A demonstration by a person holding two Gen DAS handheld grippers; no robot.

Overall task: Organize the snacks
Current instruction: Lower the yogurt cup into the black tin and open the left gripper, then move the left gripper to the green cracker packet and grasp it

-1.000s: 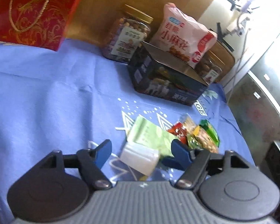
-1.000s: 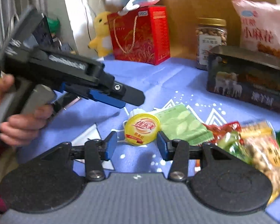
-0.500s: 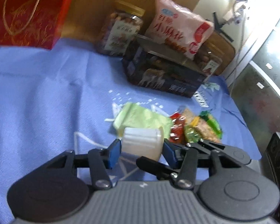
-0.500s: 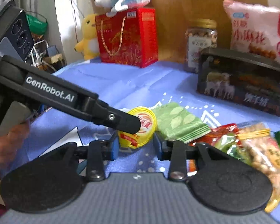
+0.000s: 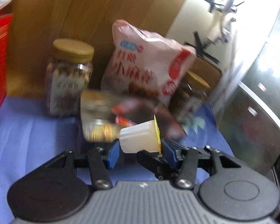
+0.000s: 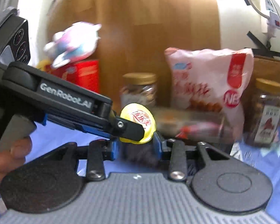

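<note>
A small white jelly cup (image 5: 140,138) with a yellow foil lid (image 6: 138,120) is held off the blue cloth. My left gripper (image 5: 140,149) is shut on its sides, bottom toward the left finger, lid toward the right. In the right wrist view the left gripper's black finger (image 6: 128,128) crosses the lid. My right gripper (image 6: 136,147) sits just below and in front of the cup with its blue pads either side; whether it touches the cup I cannot tell. The dark open snack box (image 5: 121,117) (image 6: 192,127) lies just behind, blurred.
At the back stand a pink snack bag (image 5: 145,71) (image 6: 211,82), two nut jars with gold lids (image 5: 69,76) (image 6: 267,112), a red gift box (image 6: 80,74) with a plush toy (image 6: 72,41), and a wooden board (image 5: 84,9). A blue cloth (image 5: 28,134) covers the table.
The left gripper closed on the jelly cup and lifted it off the cloth toward the dark box. The right gripper rose with it. The loose snack packets have dropped out of view.
</note>
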